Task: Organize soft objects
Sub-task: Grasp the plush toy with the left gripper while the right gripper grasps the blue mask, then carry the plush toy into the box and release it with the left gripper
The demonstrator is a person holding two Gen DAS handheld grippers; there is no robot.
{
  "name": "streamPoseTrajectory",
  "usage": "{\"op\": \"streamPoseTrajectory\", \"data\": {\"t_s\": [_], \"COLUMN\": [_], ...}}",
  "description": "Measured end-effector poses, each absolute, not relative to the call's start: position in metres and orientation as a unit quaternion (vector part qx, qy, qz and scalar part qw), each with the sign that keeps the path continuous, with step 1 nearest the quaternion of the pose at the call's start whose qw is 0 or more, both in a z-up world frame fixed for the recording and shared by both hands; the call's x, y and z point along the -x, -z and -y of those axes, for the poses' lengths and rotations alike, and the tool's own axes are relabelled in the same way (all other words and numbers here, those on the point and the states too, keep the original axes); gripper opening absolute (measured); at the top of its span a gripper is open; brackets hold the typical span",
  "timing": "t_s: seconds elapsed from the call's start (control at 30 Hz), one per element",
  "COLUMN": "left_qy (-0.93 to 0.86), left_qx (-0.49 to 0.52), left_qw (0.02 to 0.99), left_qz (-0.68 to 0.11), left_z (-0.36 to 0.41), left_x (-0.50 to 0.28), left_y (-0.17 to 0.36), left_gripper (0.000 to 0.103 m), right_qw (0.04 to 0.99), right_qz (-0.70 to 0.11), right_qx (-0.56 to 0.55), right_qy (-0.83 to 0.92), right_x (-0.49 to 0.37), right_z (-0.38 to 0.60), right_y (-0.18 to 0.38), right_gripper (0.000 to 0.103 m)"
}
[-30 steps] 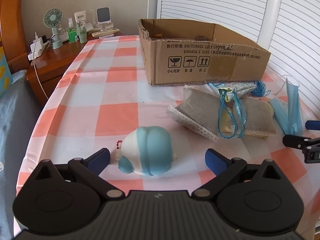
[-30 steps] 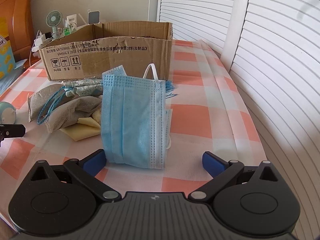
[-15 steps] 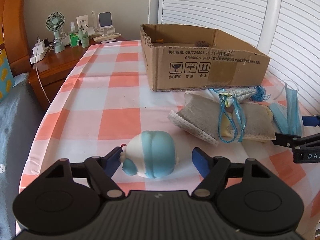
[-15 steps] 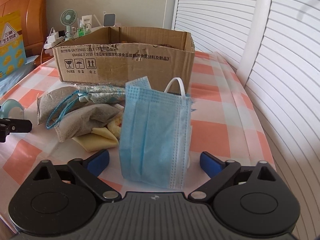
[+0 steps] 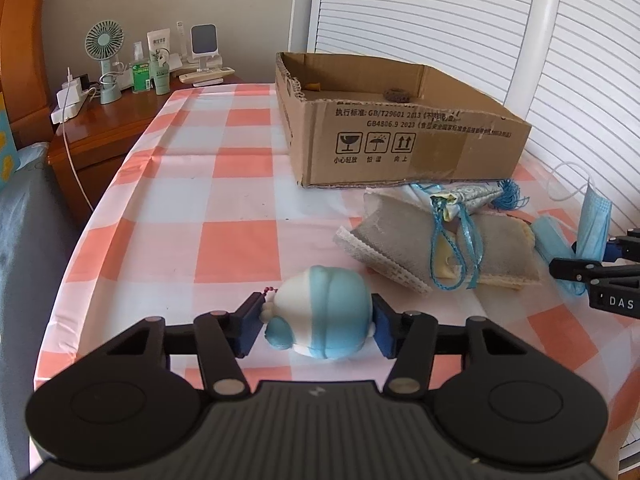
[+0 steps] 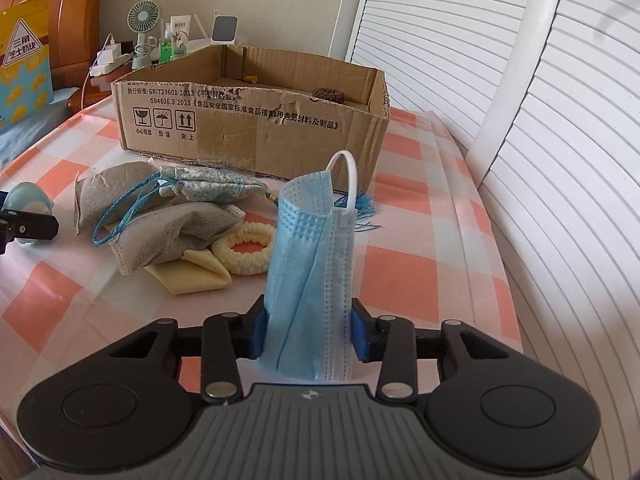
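Observation:
A blue and white squishy toy [image 5: 324,312] lies on the checked tablecloth, and my left gripper [image 5: 316,328] is closing on it with both blue pads against its sides. In the right wrist view a light blue face mask [image 6: 312,280] stands bunched upright between the pads of my right gripper [image 6: 310,338], whose jaws are closing and squeeze it. The mask [image 5: 592,228] and right gripper show at the right edge of the left wrist view. An open cardboard box [image 5: 400,132] stands behind, with a small brown scrunchie [image 6: 329,95] inside.
A heap of grey pouches [image 6: 168,232], a patterned drawstring bag [image 6: 208,188], a yellow cloth [image 6: 192,276] and a cream scrunchie [image 6: 246,252] lies before the box. A nightstand [image 5: 104,120] with a fan and bottles stands far left. White louvred panels [image 6: 560,160] run along the right.
Both grippers have closed from wide open: the left onto the squishy toy, the right onto the face mask, which is now bunched narrow and upright.

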State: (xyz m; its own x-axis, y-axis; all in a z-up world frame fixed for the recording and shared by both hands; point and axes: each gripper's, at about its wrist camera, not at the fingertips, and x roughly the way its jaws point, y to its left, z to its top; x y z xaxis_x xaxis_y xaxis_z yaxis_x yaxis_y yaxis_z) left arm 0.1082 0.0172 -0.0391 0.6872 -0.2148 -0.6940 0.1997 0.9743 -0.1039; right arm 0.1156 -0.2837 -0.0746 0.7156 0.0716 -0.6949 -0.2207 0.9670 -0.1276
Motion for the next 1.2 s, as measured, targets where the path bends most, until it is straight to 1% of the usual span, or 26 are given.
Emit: {"op": "streamPoseTrajectory", "data": {"t_s": [0.2,0.43,0.67,0.77,1.0,1.2], "left_qy": [0.136,0.184,0.237,0.253,0.256,0.240], "left_qx": [-0.001,-0.022,-0.045,-0.053,-0.082,-0.085], "left_qw": [0.914,0.904,0.891,0.891,0.908,0.917], "left_qz": [-0.382,-0.386,-0.386,-0.373,-0.322,-0.308], "left_z": [-0.020,-0.021,-0.017,-0.012,0.008,0.028], "left_x": [-0.106,-0.103,-0.104,-0.111,-0.157,-0.219], "left_y": [0.033,0.014,-0.014,-0.031,-0.073,-0.087], "left_gripper": [0.053,0.052,0.052,0.052,0.052,0.052], "right_qw": [0.919,0.916,0.914,0.914,0.919,0.926], "right_qz": [-0.369,-0.365,-0.352,-0.345,-0.318,-0.293], "right_qx": [0.118,0.134,0.155,0.161,0.159,0.169], "right_qy": [-0.080,-0.100,-0.127,-0.141,-0.168,-0.169], "right_x": [-0.109,-0.099,-0.091,-0.090,-0.098,-0.116], "right_z": [0.283,0.289,0.291,0.291,0.289,0.288], "right_y": [0.068,0.049,0.023,0.010,-0.019,-0.037], "right_gripper": [0.038,0.037,0.037,0.037,0.037,0.037]}}
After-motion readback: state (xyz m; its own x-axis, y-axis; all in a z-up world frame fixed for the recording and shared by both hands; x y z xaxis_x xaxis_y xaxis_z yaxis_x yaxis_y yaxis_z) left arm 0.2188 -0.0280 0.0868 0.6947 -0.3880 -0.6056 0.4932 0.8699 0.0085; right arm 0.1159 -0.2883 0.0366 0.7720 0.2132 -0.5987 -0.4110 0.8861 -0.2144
